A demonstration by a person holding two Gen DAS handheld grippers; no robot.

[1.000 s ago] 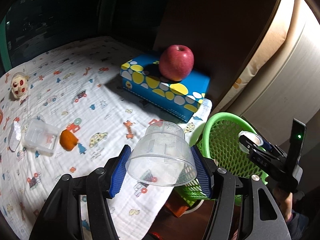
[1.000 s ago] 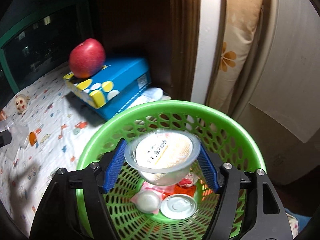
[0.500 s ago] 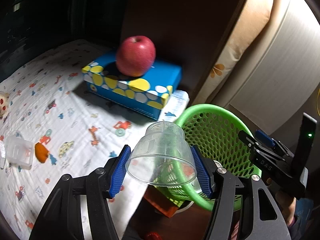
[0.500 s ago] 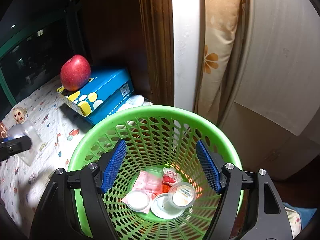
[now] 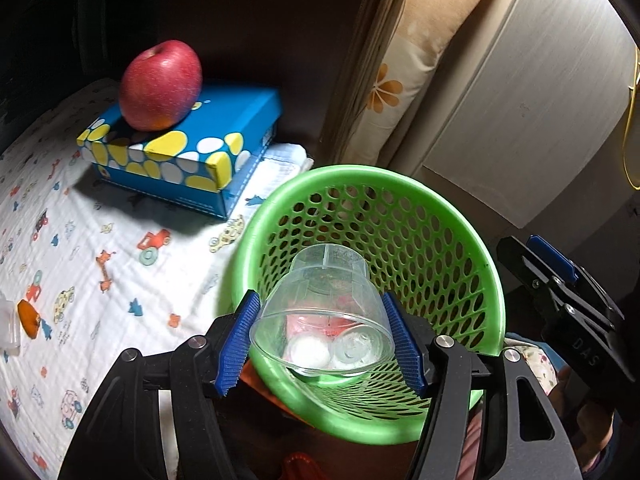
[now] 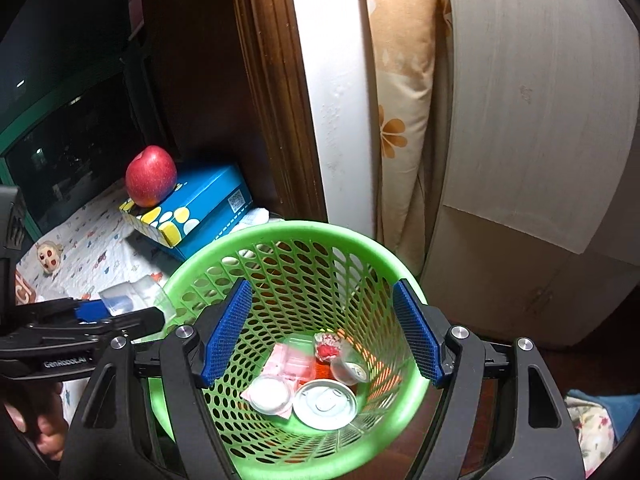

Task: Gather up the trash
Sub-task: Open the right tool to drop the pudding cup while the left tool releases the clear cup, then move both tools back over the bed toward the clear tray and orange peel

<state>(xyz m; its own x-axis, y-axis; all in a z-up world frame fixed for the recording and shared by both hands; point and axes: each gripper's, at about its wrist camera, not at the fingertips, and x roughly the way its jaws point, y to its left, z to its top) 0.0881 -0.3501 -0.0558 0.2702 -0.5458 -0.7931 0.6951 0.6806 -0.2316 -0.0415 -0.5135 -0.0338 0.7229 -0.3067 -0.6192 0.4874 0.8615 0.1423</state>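
So the left claw [image 5: 322, 340] has a clear plastic cup [image 5: 324, 312] between its blue pads, mouth toward the camera, and it's sitting right over the green mesh basket [image 5: 400, 184]. The jaws have just been easing apart, but the cup is there between them with its rim touching the pads, so I'd call it grasped. The right claw [image 6: 320, 332] is spread wide with nothing in it, hanging over the same basket [image 6: 280, 232]. Down in the bottom there's a pile of trash: a round metal lid [image 6: 325, 404], a small white cup [image 6: 269, 394], a pink wrapper [image 6: 292, 364] and a little clear tub [image 6: 349, 370] lying on its side. Just beside the basket a red apple [image 5: 160, 84] sits on a blue spotted box [image 5: 192, 148], which is on a bed sheet [image 5: 80, 240] printed with little cars. A small orange thing [image 5: 29, 318] is way off at the left edge of that sheet.
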